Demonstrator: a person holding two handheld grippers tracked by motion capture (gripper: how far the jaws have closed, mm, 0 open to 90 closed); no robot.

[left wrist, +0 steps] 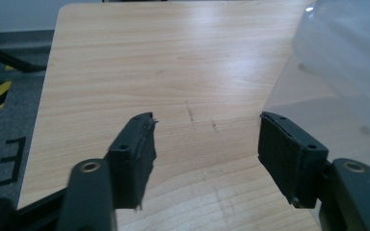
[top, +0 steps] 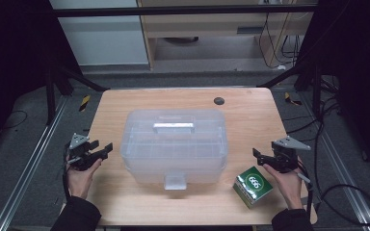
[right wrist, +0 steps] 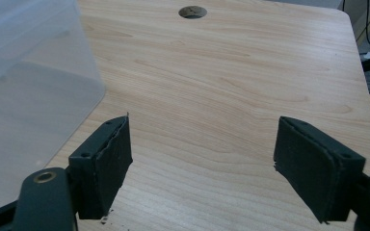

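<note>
Translucent plastic bin (top: 174, 144): sitting lidded at the tabletop (top: 125, 103) centre, latch tab facing near.
Green carton (top: 253, 186): lying near right, just beside the right tongs (top: 264, 157).
Left tongs (top: 102, 149): hovering left of the bin, gaping wide, gripping nothing.
Right tongs: gaping wide, carrying nothing.
Handling advice: closing in level from both sides, pinching the bin's walls evenly, likely working best.

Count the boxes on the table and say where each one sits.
2. The clear lidded box stands mid-table; the small green box lies at the near right corner, beside the right hand-held gripper. Something small could be hidden behind the clear box.
</note>
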